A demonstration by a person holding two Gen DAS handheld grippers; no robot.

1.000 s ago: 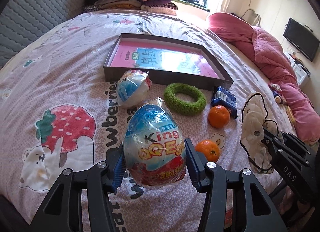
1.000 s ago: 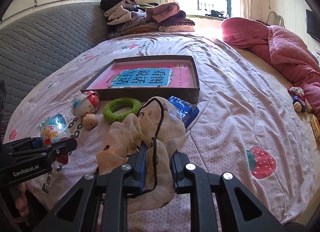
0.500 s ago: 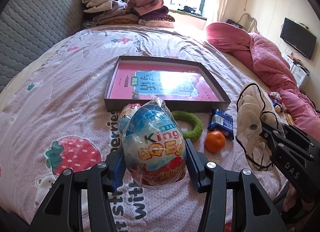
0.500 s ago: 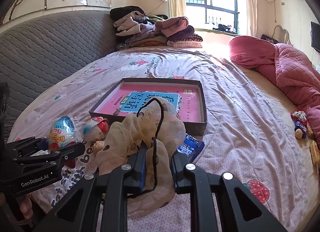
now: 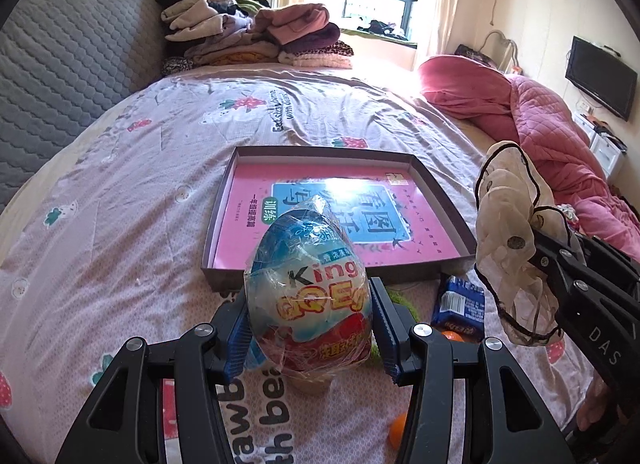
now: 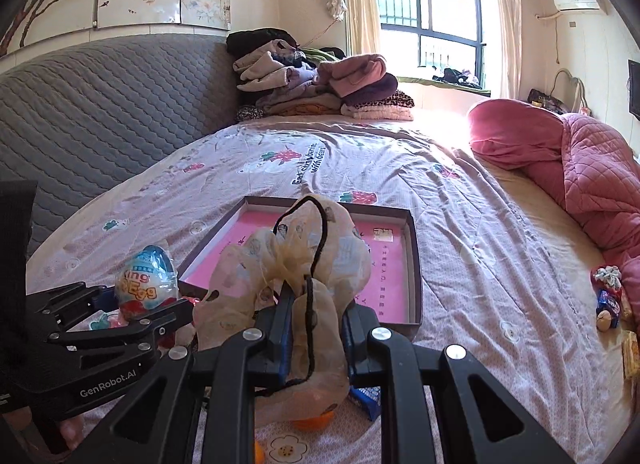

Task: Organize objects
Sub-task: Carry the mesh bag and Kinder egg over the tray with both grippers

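My left gripper (image 5: 308,304) is shut on a large foil-wrapped toy egg (image 5: 310,296), held upright above the bedsheet; the same egg (image 6: 146,284) shows at the left of the right wrist view. My right gripper (image 6: 316,308) is shut on a sheer beige drawstring pouch (image 6: 296,264) with a black cord, which also hangs at the right in the left wrist view as the pouch (image 5: 508,240). Just beyond both lies a shallow dark box (image 5: 436,188) with a pink and blue book inside. A blue snack packet (image 5: 460,304) and an orange (image 5: 452,335) lie under my grippers, partly hidden.
A pink quilt (image 6: 580,168) is bunched along the bed's right side. Folded clothes (image 6: 320,84) are piled at the head by the grey padded headboard (image 6: 100,112). Small toys (image 6: 608,296) lie at the right edge. Another orange (image 5: 398,430) rests near the front.
Both grippers rose and moved toward the box with their loads. The green ring, small egg and oranges slid down out of sight beneath the fingers; the box now sits closer.
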